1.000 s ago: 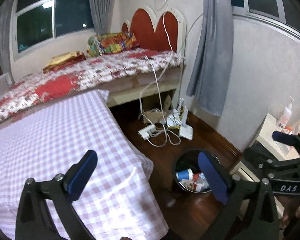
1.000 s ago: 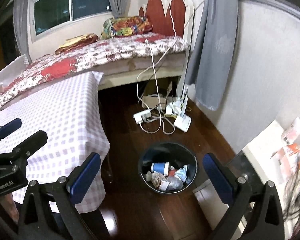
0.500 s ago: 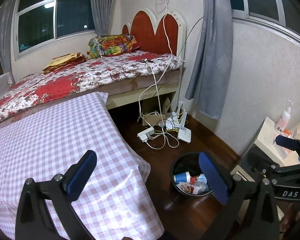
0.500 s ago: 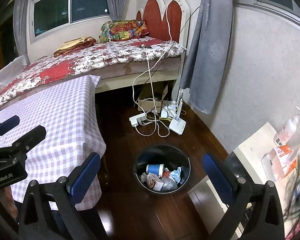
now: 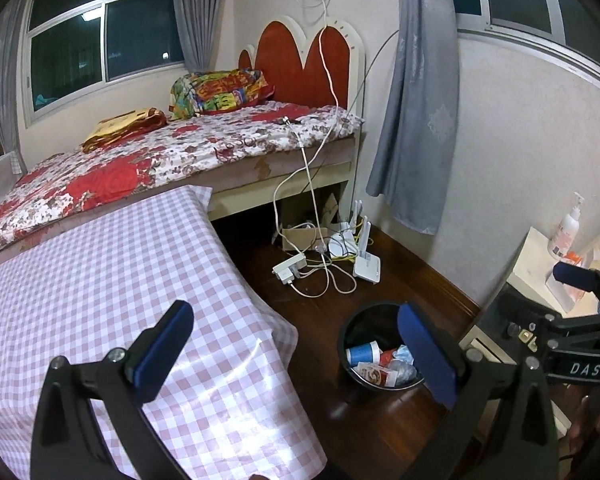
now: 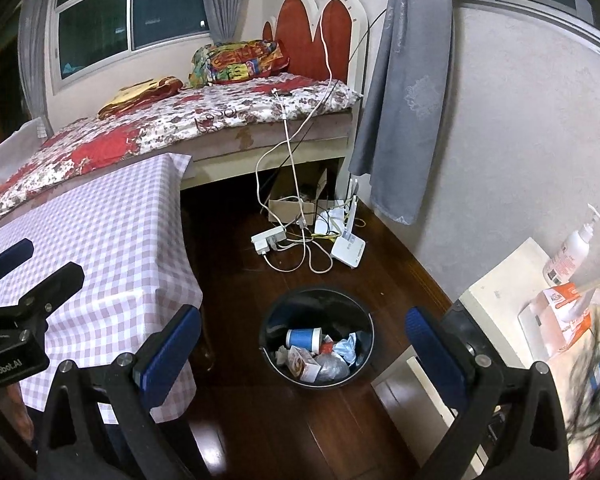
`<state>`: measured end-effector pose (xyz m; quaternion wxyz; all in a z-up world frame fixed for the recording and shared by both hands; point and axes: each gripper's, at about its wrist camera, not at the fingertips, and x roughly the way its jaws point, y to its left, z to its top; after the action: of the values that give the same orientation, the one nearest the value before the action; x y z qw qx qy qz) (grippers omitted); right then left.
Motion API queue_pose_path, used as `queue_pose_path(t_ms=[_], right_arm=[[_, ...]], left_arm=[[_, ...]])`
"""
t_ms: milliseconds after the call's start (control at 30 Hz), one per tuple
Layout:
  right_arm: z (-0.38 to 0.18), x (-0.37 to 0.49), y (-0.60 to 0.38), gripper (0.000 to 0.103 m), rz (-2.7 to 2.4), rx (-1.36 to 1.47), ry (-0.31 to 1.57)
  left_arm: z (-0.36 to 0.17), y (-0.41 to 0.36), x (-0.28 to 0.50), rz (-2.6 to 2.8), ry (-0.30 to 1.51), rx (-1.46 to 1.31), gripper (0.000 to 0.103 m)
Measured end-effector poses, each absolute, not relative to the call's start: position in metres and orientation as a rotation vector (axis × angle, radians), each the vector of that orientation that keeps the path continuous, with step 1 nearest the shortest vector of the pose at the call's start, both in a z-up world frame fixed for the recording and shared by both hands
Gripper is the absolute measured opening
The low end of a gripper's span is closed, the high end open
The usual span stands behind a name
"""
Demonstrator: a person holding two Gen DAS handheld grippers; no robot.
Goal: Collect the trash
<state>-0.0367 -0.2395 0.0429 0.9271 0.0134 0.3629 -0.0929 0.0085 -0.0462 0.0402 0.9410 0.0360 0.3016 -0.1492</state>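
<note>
Both grippers hang with their blue-padded fingers spread wide and nothing between them: the left gripper (image 5: 296, 344) sits over the near corner of the table (image 5: 80, 280) in its pink checked cloth, the right gripper (image 6: 304, 350) above the dark wood floor (image 6: 236, 280). The black bin (image 6: 364, 320) stands on that floor just off the table's corner, near the white cabinet (image 6: 500, 284). In it lie a blue paper cup (image 6: 304, 338), a small printed carton (image 6: 302, 364) and crumpled wrappers (image 6: 340, 354), perhaps plastic; the dim light leaves that unclear. Beyond the bin, a power strip (image 6: 269, 240) and tangled cables lie by the bed (image 6: 180, 120).
</note>
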Motion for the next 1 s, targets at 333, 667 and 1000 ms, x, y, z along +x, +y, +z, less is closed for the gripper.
queue_pose_path(t_ms=[333,667,1000], right_arm=[[0.0433,-0.037,-0.238,0.103,-0.19,0.026,0.741],[0.0433,-0.0358,-0.2403,0.103,-0.191,0.025,0.746],[0.0392,-0.0365,-0.2408,0.103,-0.192,0.024,0.755]], left_arm=[[0.0403,-0.0465,0.0088,-0.304,0.615,0.072,0.103],[0.0403,-0.0466,0.0079,-0.303,0.616,0.074,0.103],[0.0385,-0.0468,0.0075,-0.305,0.62,0.076,0.103]])
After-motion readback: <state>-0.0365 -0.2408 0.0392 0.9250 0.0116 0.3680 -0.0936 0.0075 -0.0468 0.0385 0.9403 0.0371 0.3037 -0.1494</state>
